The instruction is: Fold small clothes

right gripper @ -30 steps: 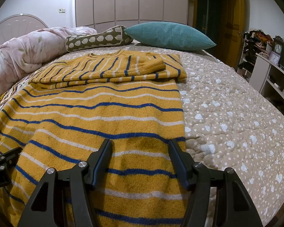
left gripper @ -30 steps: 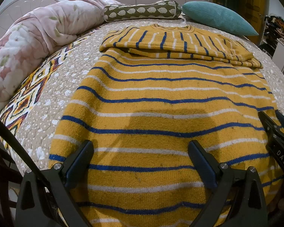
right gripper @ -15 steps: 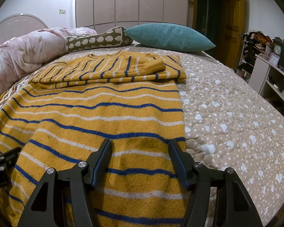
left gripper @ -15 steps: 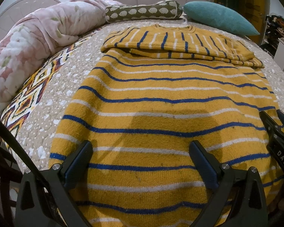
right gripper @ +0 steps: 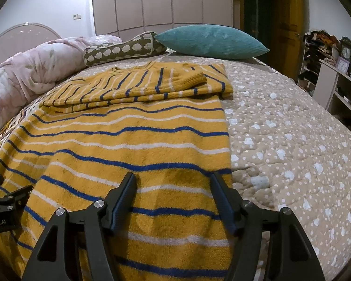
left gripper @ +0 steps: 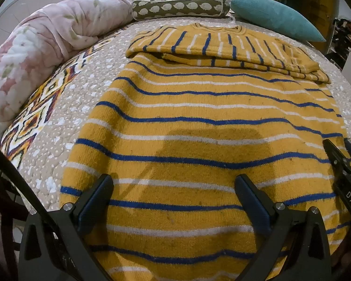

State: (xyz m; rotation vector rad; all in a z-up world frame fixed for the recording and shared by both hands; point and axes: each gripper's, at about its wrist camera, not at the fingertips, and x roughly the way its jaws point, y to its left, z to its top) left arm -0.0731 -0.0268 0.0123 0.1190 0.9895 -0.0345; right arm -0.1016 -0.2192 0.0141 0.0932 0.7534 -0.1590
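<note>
Presently, the sweater fills the centre and lower half of both views, spread flat on the bed. Left gripper: fingers wide apart, poised over the hem end of the sweater at the bottom of the frame; whether the tips touch the knit cannot be told. Right gripper: fingers likewise spread, over the sweater's lower right part, its right finger close to the garment's side edge.

Sweater: mustard-yellow knit with thin blue and white stripes; both sleeves folded across the chest at the upper centre of the frame, neckline at the far end; a ribbed cuff lies on top.

Surroundings: beige quilted bedspread with white dots; patterned blanket at left; pink floral duvet bunched at upper left; olive bolster with white shapes and teal cushion at the top; wardrobe behind; shelves at far right. Each gripper's side shows at the edge of the other's view.
</note>
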